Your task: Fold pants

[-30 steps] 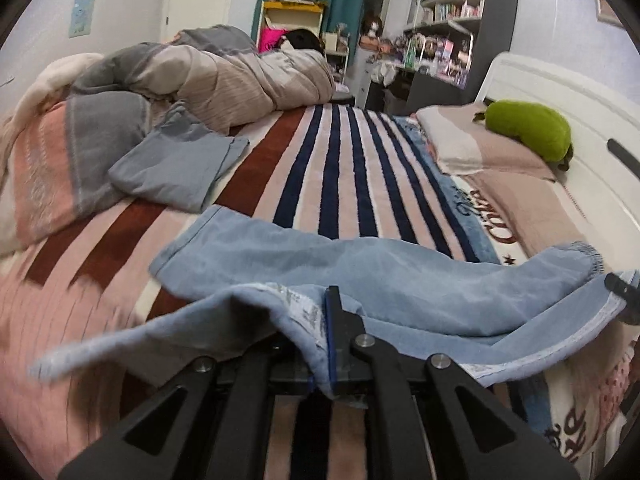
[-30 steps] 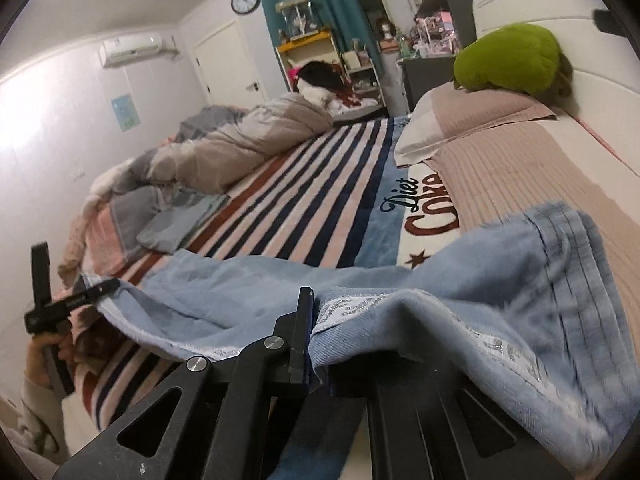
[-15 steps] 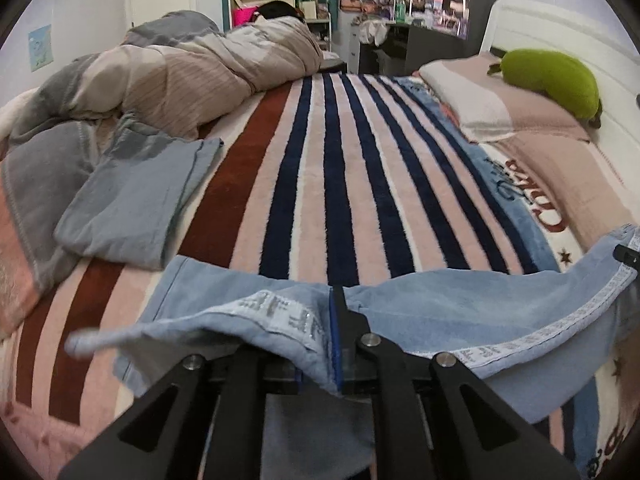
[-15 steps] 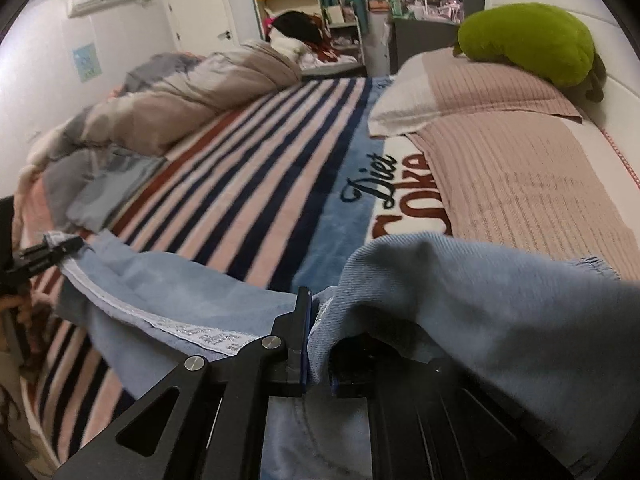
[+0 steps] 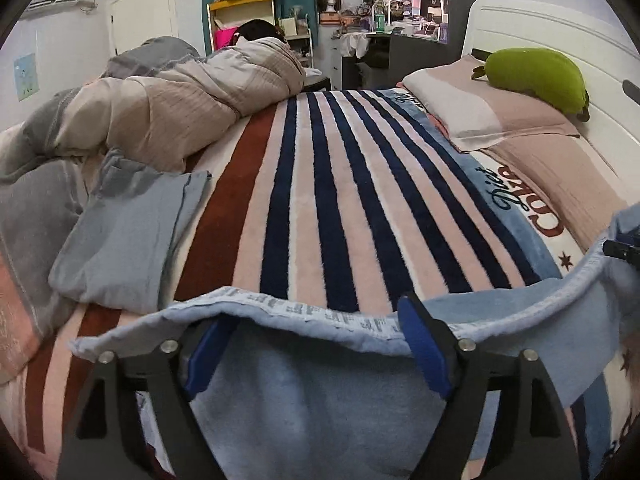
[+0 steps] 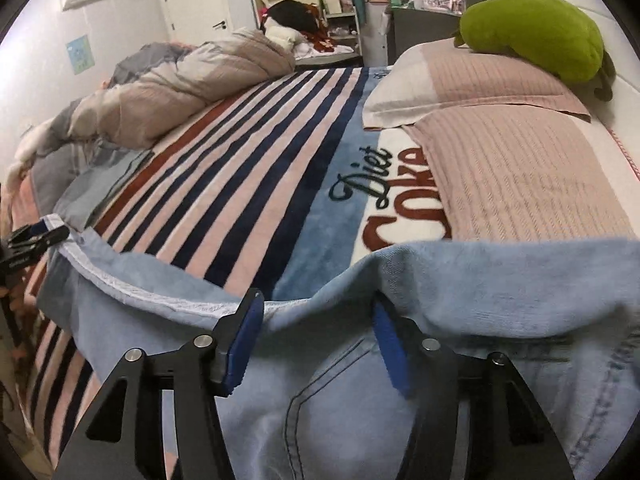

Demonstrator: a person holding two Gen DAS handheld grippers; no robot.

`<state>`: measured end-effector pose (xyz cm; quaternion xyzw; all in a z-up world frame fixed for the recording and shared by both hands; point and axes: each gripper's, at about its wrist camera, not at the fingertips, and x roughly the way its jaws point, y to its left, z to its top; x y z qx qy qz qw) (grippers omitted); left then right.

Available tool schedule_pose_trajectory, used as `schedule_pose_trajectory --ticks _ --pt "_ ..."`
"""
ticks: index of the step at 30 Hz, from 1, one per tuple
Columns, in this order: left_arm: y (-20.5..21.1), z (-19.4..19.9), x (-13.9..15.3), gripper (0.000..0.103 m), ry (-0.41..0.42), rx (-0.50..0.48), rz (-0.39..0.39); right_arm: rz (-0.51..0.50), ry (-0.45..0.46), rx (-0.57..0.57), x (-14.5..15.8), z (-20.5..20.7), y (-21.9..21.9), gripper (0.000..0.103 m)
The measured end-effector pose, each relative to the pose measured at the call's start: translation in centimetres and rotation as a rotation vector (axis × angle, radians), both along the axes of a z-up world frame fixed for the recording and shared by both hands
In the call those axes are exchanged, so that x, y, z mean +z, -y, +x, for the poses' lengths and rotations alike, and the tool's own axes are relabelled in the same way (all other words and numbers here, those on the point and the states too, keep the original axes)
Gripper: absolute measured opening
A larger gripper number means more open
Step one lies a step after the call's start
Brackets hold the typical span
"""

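Light blue denim pants (image 5: 320, 392) lie across the near edge of the striped bed blanket (image 5: 320, 200), their folded top edge draped over my fingers. My left gripper (image 5: 316, 344) is open, jaws wide apart, with the cloth edge resting loose over the blue pads (image 5: 424, 356). In the right wrist view the pants (image 6: 400, 408) show a pocket seam. My right gripper (image 6: 316, 340) is open too, its blue pads (image 6: 244, 340) spread under the cloth edge. The left gripper's tip shows in the right wrist view (image 6: 36, 236) at the far left.
A folded grey-blue garment (image 5: 132, 236) lies at the left. A bunched duvet (image 5: 172, 112) sits behind it. Pillows (image 5: 492, 116) and a green plush toy (image 5: 540, 76) lie by the white headboard at right. Shelves and a desk stand beyond the bed.
Both grippers have opened and let go of the pants edge, which was clamped before. The pants have come down onto the bed near the front edge.
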<state>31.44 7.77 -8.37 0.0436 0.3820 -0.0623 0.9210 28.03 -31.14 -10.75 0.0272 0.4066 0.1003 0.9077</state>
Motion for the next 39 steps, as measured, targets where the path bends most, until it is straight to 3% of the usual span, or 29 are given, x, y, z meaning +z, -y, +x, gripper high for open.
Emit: schedule_pose_trajectory --ticks 2,4,5,8,13,19,23,26,31,39 --pt "-0.1 0.2 0.6 0.084 0.004 0.046 0.035 -0.02 0.02 -0.011 0.6 -0.3 0.1 0.058" --pt "-0.3 0.2 1.2 0.099 0.052 0.112 0.093 -0.069 0.07 -0.031 1.7 -1.2 0.3 0.064" --pt "-0.5 0.3 1.3 0.1 0.055 0.121 0.097 -0.079 0.081 -0.039 1.9 -1.5 0.4 0.064" --pt "-1.3 0.4 1.5 0.1 0.027 0.109 0.04 -0.062 0.088 -0.053 3.0 -2.7 1.4 0.064" --pt "-2.0 -2.3 1.6 0.1 0.044 0.129 0.059 -0.078 0.114 -0.095 4.2 -5.4 3.2 0.064" --pt "-4.5 -7.5 0.6 0.1 0.008 0.221 -0.05 -0.058 0.142 -0.191 5.2 -10.3 6.6 0.069" --pt "-5.6 -10.5 -1.1 0.1 -0.056 0.26 -0.198 -0.023 0.125 -0.244 5.1 -13.8 8.6 0.073" --pt "-5.6 -11.7 -2.6 0.1 -0.098 0.289 -0.257 0.015 0.095 -0.276 4.3 -15.9 9.8 0.075" --pt "-5.6 -12.5 -4.5 0.1 -0.136 0.318 -0.34 0.11 0.053 -0.308 2.4 -17.6 11.3 0.076" --pt "-6.9 -10.8 -7.1 0.1 -0.162 0.391 -0.435 0.135 0.027 -0.325 0.3 -16.4 11.8 0.077"
